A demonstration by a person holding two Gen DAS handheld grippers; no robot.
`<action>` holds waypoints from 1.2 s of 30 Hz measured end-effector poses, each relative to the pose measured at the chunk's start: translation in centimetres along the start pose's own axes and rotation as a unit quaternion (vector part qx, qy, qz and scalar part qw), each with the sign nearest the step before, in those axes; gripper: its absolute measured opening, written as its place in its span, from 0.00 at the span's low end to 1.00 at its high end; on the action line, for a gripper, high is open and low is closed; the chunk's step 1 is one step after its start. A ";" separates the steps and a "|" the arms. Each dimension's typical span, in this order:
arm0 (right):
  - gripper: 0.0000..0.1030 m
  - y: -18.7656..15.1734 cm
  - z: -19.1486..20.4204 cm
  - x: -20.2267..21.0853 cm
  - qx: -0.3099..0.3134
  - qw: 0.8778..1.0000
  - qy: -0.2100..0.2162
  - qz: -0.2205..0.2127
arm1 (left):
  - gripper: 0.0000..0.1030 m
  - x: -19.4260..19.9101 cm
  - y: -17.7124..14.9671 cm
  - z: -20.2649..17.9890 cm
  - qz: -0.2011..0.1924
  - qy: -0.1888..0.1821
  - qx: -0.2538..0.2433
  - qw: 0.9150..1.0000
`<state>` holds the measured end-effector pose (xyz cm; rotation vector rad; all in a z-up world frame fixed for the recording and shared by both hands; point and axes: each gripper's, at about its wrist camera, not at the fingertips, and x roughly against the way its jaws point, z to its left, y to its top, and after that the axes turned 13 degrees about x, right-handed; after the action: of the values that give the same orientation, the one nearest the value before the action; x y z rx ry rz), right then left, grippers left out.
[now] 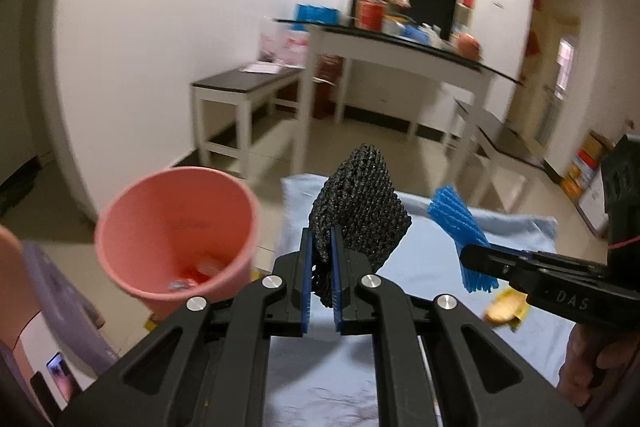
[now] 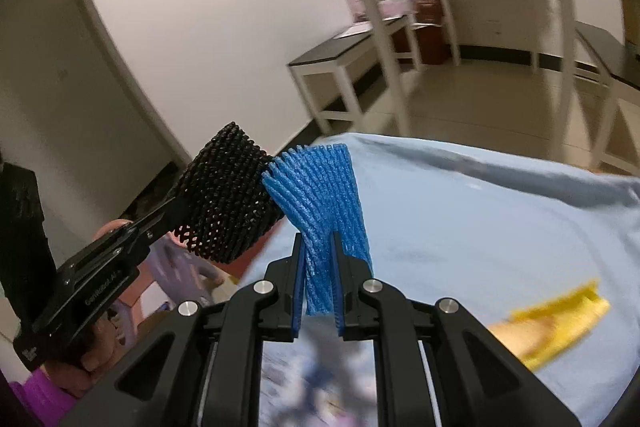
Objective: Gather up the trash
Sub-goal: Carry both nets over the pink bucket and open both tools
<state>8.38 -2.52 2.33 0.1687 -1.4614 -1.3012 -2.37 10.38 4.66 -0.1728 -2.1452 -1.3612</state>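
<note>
**Both claws clamped on foam netting above the blue cloth**

Closest to my left lens, the left gripper (image 1: 321,267) has its blue pads pinched nearly together on a black foam net (image 1: 360,215), which stands up out of the jaws in a rounded fold. My right gripper (image 2: 318,281) is likewise closed tight on a blue foam net (image 2: 320,195), whose ribbed strands fan out above the pads. In the right view the two nets sit side by side, and I cannot tell whether they touch or merely overlap.

Both pieces hang above a light blue cloth (image 1: 440,307) spread over a surface. A yellow wrapper (image 2: 556,323) lies on that cloth, off to the right, too blurred for me to say what it holds. Left of the cloth stands a pink bucket (image 1: 180,227) with some scraps at its bottom, indistinct in shape.

Each camera cuts off its own gripper body at the lower edge. A hand (image 2: 92,347) grips the left tool's handle, only partly seen.

Lettering on the right tool's side reads "DAS" as far as it shows; the left tool's side bears white print that I cannot read with certainty.
</note>
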 end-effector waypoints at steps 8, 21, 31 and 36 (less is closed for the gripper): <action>0.11 4.4 6.0 -5.9 0.026 0.998 0.056 0.003 | 0.08 0.6 3.4 7.2 -0.038 0.060 0.061 0.996; 0.11 7.3 11.5 -16.5 0.027 0.993 0.108 0.039 | 0.08 -2.7 3.9 13.8 -0.035 0.140 0.089 0.986; 0.12 6.9 12.7 -20.5 0.026 0.992 0.103 0.072 | 0.08 -4.5 3.1 15.7 -0.022 0.154 0.086 0.984; 0.19 6.4 13.0 -20.4 0.026 0.992 0.093 0.078 | 0.11 -5.0 3.0 15.8 -0.009 0.146 0.086 0.986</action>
<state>9.43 22.03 -2.28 0.2017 -1.3229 -1.0926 -3.47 26.39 -0.55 0.1080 -2.0045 -1.1258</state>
